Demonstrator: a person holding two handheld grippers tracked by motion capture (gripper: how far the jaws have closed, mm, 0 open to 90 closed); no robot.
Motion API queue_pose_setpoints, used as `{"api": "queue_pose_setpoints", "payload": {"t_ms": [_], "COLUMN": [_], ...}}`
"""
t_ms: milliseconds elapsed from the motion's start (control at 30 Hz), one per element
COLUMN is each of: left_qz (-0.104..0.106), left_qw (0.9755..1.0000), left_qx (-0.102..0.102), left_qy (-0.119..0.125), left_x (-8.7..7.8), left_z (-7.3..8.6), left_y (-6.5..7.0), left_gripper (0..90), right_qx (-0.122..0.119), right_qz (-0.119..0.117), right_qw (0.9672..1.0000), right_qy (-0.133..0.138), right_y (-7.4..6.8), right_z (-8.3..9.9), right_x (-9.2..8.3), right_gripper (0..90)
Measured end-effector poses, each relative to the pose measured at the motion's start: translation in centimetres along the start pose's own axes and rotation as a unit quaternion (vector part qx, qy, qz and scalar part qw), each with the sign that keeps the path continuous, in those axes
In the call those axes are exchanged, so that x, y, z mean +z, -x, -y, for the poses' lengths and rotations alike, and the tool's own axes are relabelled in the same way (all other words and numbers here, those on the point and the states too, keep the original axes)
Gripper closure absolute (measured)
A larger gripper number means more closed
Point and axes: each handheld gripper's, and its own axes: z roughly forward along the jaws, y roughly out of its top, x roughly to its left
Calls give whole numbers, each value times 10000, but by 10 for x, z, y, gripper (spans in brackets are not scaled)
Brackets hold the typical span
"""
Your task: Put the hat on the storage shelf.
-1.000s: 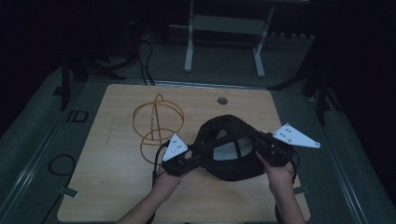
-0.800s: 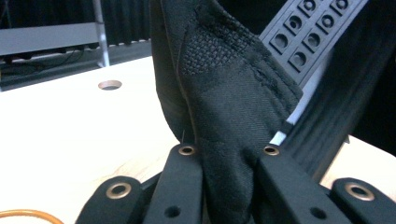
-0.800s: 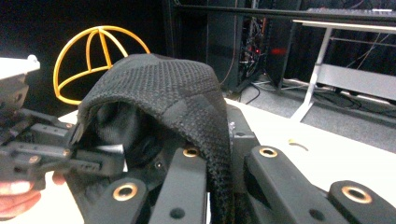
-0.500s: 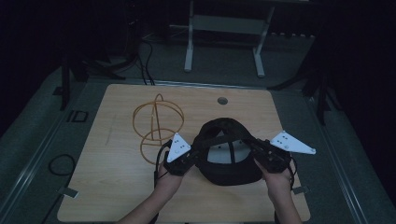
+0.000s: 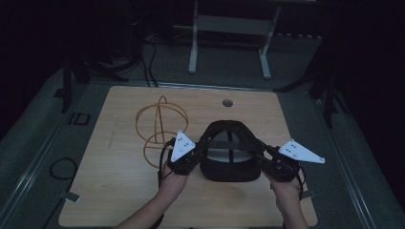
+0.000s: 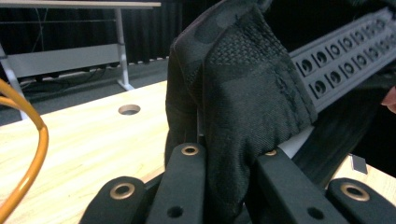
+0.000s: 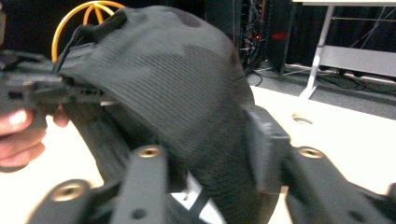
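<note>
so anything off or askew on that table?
Nothing stands out. The black cap sits upside down between both claws, left claw clamped on its edge; the yellow wire frame stands upright beside it. No damage shows.

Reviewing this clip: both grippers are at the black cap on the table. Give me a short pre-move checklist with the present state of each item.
1. Left gripper clamped on the black cap: ok; the fabric is pinched between its jaws in the left gripper view.
2. Right gripper gripping the cap: not ok; its jaws have just been opening, the fabric is between them, and a gap shows at one jaw.
3. Cap resting on the table: cannot tell; its underside is hidden.
4. Cap apart from the yellow wire frame: ok; the frame stands to its left with wood showing between.
5. Adjuster strap free: cannot tell; it is seen in part.
</note>
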Motion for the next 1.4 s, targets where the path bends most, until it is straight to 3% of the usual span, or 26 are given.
{"api": "queue_pose_setpoints", "payload": {"t_ms": [233, 433, 600, 833, 1033, 1133, 1233, 1400], "left_qz": [-91, 13, 48, 219, 513, 806, 1202, 1572], "left_qw": [9997, 9999, 9996, 9981, 9965, 9932, 9882, 9816], "left_qx": [151, 53, 160, 375, 561, 768, 862, 990], "left_qy": [173, 161, 232, 431, 342, 336, 397, 434], "left_x": [0, 0, -5, -13, -20, -23, -26, -32], "left_z": [-6, -8, -11, -12, -12, -11, -8, -6], "left_y": [5, 3, 2, -1, -8, -12, -18, -29], "left_gripper": [886, 886, 886, 885, 885, 885, 884, 884], "right_qx": [16, 188, 236, 221, 133, 89, -44, -219], "right_qz": [-193, -249, -612, -315, -179, -291, -373, -638], "right_qw": [9998, 9993, 9967, 9990, 9997, 9995, 9992, 9976], "right_qy": [-102, -216, -478, -228, -139, -89, -110, -124], "right_y": [-2, 1, 6, 25, 35, 36, 32, 23], "right_z": [7, 23, 37, 32, 19, 13, 7, -1], "right_x": [-8, -23, -39, -70, -77, -76, -72, -66], "right_gripper": [445, 367, 303, 334, 388, 388, 383, 383]}}
